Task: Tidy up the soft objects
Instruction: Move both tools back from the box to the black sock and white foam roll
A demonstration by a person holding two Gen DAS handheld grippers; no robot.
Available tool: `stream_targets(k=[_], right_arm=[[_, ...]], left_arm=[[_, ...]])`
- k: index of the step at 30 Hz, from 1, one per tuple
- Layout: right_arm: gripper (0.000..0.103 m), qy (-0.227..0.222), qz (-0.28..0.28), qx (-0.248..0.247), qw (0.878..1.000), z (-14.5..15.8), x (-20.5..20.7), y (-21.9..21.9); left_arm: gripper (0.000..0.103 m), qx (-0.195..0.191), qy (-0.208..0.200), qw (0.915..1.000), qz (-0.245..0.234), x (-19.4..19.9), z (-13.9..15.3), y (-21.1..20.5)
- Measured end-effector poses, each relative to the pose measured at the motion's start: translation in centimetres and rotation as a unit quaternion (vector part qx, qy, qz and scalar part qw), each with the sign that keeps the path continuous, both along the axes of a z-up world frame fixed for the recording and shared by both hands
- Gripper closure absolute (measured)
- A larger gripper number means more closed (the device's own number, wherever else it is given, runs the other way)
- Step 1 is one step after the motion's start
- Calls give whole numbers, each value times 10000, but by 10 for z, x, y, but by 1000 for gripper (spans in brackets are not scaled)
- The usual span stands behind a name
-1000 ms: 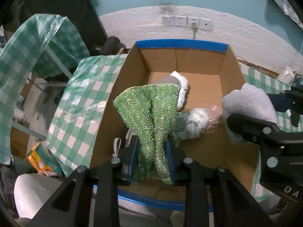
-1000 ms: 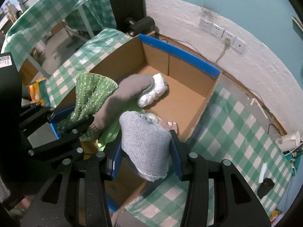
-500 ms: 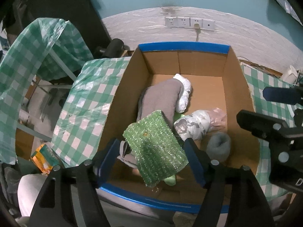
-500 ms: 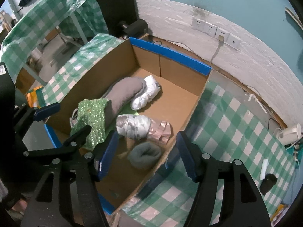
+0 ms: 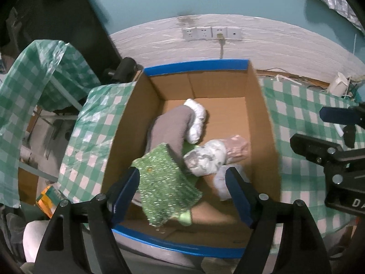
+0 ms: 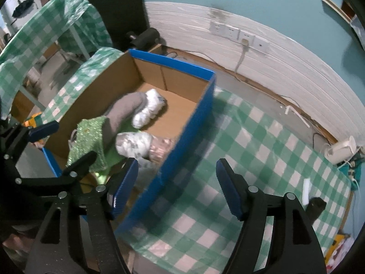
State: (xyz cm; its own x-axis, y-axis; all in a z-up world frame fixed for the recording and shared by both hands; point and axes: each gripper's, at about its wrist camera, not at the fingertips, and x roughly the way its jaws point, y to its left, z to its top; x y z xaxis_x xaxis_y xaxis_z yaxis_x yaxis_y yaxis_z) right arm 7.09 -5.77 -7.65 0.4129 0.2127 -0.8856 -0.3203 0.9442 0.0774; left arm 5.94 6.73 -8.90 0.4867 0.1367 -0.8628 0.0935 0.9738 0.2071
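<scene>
Corrugated cardboard box [image 5: 262, 123] holds a glittery green knit cloth [image 5: 164, 182]; left gripper [image 5: 182, 194] and right gripper [image 6: 176, 188] gape wide, empty

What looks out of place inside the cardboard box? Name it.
Nothing is damaged or spilled. The soft items sit jumbled, not neat: the green sparkly cloth lies tilted over the grey-brown roll, overlapping it, inside the cardboard box.

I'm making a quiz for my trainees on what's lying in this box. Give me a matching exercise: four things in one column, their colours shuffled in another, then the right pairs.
Things:
1. sparkly cloth
2. long rolled sock
3. cardboard box rim tape
4. tablecloth

Colours:
A. blue
B. green and white checks
C. glittery green
D. grey-brown

Pairs: 1-C, 2-D, 3-A, 4-B
</scene>
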Motion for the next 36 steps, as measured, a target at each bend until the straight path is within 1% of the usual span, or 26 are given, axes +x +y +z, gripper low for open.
stream_targets(k=[3, 10, 19, 36], right_arm=[[31, 9, -105, -6, 9999, -1, -3, -14], [31, -27, -344, 12, 9994, 0, -14, -49], [29, -34, -732, 6, 9973, -4, -30, -99], [29, -47, -1498, 76, 9887, -14, -54, -189]], left_arm=[[24, -38, -5, 10000, -90, -1, 3, -9], [24, 40, -52, 9993, -368, -4, 8, -40], [24, 150, -3, 9973, -722, -9, 6, -82], [24, 340, 114, 9924, -1173, -14, -1, -147]])
